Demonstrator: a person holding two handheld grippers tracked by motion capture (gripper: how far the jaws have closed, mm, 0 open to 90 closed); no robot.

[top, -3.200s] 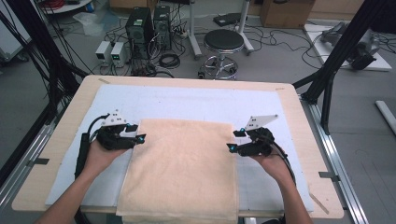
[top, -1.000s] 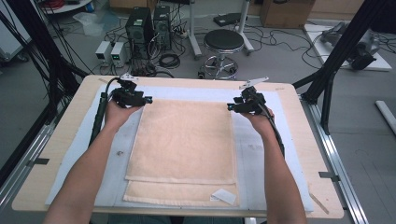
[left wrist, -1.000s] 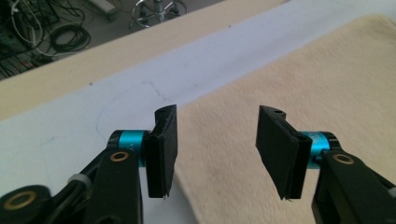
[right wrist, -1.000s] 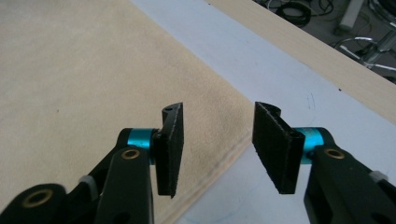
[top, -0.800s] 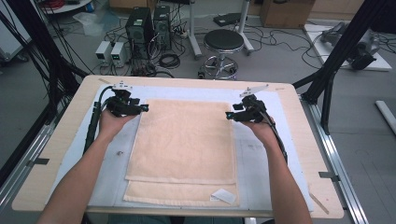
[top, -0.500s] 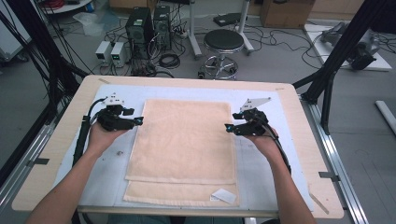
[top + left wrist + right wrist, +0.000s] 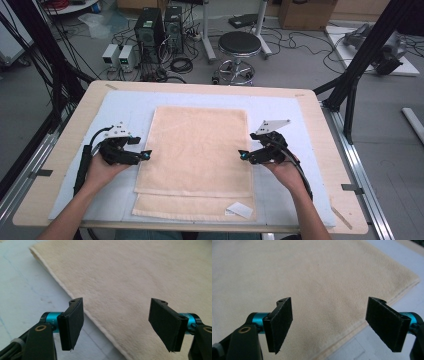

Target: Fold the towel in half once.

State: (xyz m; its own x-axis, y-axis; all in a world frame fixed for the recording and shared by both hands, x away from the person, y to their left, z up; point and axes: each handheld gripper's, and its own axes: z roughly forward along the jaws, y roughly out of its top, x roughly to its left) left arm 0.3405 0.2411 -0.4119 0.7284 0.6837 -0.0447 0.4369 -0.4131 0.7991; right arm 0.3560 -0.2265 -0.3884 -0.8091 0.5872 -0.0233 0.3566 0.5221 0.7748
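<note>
Now both my tools, left tool (image 7: 146, 154) at nine o'clock and right tool (image 7: 241, 154) at three, hang released and empty at the side edges of the folded beige towel (image 7: 197, 150) lying mid-desk (image 7: 320, 117), placed, I judge, to pinch those edges for another fold.

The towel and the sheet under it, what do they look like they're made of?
Towel: likely soft terry or fleece cloth, matte cream, with a fuzzy nap and stitched hem. Sheet: perhaps thin felt or foam, pale blue, flat and matte.
</note>
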